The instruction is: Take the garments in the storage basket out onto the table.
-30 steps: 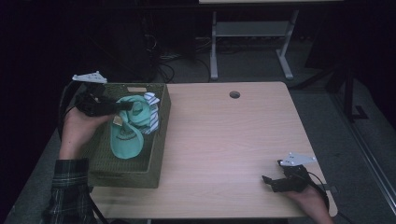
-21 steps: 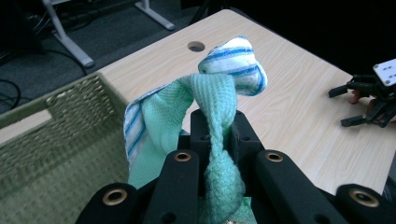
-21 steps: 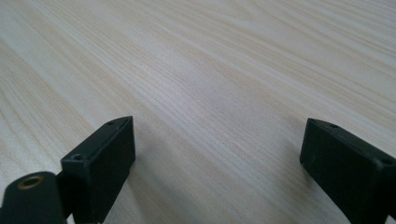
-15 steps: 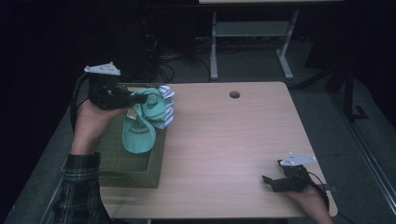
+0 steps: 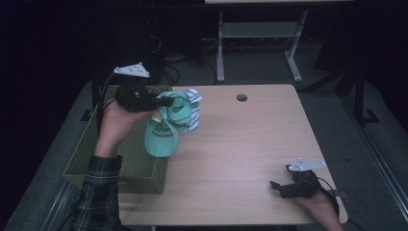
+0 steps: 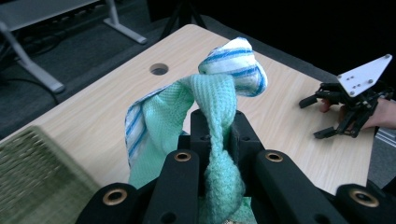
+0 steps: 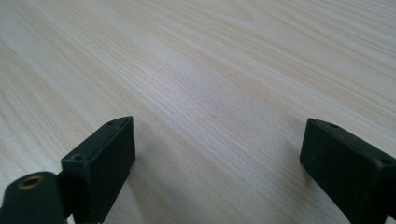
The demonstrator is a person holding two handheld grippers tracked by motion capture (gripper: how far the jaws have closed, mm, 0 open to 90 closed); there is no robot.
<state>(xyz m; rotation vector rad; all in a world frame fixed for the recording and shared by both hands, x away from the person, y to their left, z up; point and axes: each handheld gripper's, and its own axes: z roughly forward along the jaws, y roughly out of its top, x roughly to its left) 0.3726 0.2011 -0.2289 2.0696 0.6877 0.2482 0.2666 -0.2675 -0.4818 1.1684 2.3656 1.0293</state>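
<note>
While no writing reads on the towels (image 5: 169, 122), left gripper (image 5: 166, 101) jaws clamp them; right gripper (image 5: 281, 188) jaws gape empty.

The left hand (image 5: 115, 122) is raised at the far left of the scene, its forearm in a plaid sleeve (image 5: 98, 192) rising steeply from the near edge. It holds the left gripper (image 5: 166, 102) level, pointing to the right, the jaws clamped nearly together. The right hand (image 5: 320, 207) rests low at the near right corner, and the right gripper (image 5: 276, 187) points left, its jaws standing wide apart with nothing between them.
</note>
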